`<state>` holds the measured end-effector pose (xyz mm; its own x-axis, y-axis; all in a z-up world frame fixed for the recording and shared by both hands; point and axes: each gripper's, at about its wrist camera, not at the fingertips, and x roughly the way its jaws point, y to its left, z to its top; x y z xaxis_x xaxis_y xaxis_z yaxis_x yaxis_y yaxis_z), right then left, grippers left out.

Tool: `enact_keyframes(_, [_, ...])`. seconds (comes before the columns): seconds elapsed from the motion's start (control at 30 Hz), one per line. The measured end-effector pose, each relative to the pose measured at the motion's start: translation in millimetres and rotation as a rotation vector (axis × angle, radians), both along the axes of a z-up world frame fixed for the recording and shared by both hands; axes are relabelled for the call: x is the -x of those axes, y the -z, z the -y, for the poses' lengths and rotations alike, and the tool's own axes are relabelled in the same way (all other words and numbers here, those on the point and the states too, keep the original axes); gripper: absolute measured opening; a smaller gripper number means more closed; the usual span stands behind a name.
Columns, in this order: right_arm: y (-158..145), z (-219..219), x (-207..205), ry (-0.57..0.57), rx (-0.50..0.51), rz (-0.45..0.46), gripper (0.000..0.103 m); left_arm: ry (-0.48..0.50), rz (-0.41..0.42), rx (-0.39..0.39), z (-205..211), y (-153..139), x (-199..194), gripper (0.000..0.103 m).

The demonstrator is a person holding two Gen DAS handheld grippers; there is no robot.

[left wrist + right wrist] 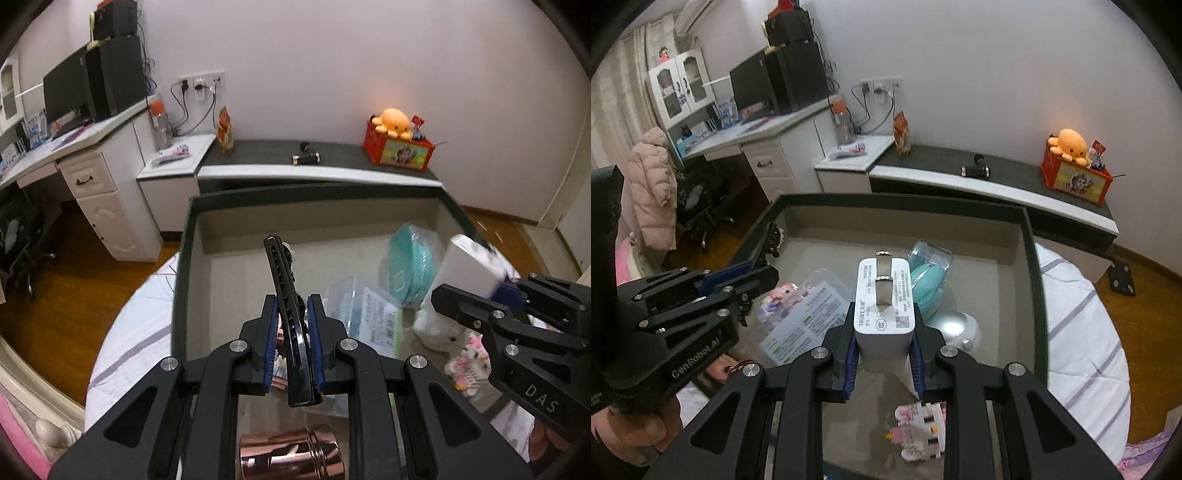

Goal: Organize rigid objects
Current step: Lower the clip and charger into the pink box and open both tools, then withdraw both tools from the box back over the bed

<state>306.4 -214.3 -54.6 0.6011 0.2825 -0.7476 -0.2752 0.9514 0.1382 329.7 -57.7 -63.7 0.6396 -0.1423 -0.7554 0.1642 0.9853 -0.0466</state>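
Note:
My left gripper is shut on a black curved clip-like piece with a row of holes, which stands up between the blue pads. It hangs over a big dark-rimmed box with a beige floor. To its right my right gripper grips a white charger. In the right wrist view the right gripper is shut on the white charger, with its folded metal prongs facing up. The left gripper holds the black piece at the left, above the box.
In the box lie a teal item in clear wrap, a clear case with a leaflet, a silver dome, a pink block toy and a copper tin. Beyond stand a low bench and a red crate.

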Motion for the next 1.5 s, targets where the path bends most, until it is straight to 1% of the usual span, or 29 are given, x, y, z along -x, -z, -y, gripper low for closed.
enact_keyframes(0.03, [2, -1, -1, 0.000, 0.004, -0.003, 0.024, -0.002, -0.007, -0.004, 0, 2, -2, 0.018])
enact_keyframes(0.1, [4, -3, -3, -0.004, 0.014, -0.016, 0.024, -0.014, -0.017, -0.012, -1, 4, -2, 0.038])
enact_keyframes(0.13, [5, -4, -3, -0.004, 0.020, -0.018, 0.024, -0.024, -0.010, -0.012, -2, 3, -1, 0.060])
enact_keyframes(0.17, [5, -4, -2, -0.004, 0.028, -0.013, 0.025, -0.037, 0.008, -0.019, -4, 0, 2, 0.078])
enact_keyframes(0.23, [3, -4, 2, -0.001, 0.032, -0.004, 0.044, -0.053, 0.060, -0.028, -8, -9, 12, 0.091])
enact_keyframes(0.27, [1, -3, 4, 0.005, 0.031, 0.004, 0.063, -0.054, 0.072, -0.026, -10, -12, 17, 0.093])
enact_keyframes(0.3, [-3, 0, 9, 0.014, 0.029, 0.019, 0.074, -0.050, 0.081, -0.019, -12, -16, 21, 0.095])
enact_keyframes(0.33, [-6, 1, 11, 0.017, 0.024, 0.031, 0.078, -0.045, 0.095, -0.010, -16, -22, 26, 0.096])
enact_keyframes(0.37, [-11, 5, 17, 0.020, 0.018, 0.046, 0.081, -0.046, 0.109, -0.008, -18, -26, 31, 0.097])
enact_keyframes(0.43, [-17, 9, 25, 0.029, 0.010, 0.064, 0.083, -0.052, 0.141, -0.009, -21, -35, 44, 0.099])
enact_keyframes(0.5, [-25, 13, 35, 0.044, -0.004, 0.088, 0.090, -0.058, 0.168, -0.005, -22, -44, 56, 0.101])
enact_keyframes(0.63, [-38, 19, 62, 0.077, -0.027, 0.141, 0.091, -0.073, 0.219, 0.011, -24, -60, 91, 0.103])
enact_keyframes(0.77, [-49, 23, 92, 0.105, -0.059, 0.186, 0.091, -0.086, 0.253, 0.012, -26, -68, 124, 0.103])
enact_keyframes(0.9, [-57, 23, 124, 0.116, -0.095, 0.216, 0.091, -0.097, 0.267, 0.012, -26, -70, 155, 0.103])
enact_keyframes(1.03, [-63, 22, 155, 0.124, -0.120, 0.244, 0.091, -0.112, 0.266, 0.033, -32, -68, 186, 0.103])
enact_keyframes(1.23, [-63, 25, 205, 0.128, -0.173, 0.276, 0.091, -0.126, 0.271, 0.042, -30, -60, 230, 0.103])
enact_keyframes(1.5, [-50, 33, 260, 0.169, -0.193, 0.284, 0.091, -0.139, 0.275, 0.039, -25, -57, 276, 0.103])
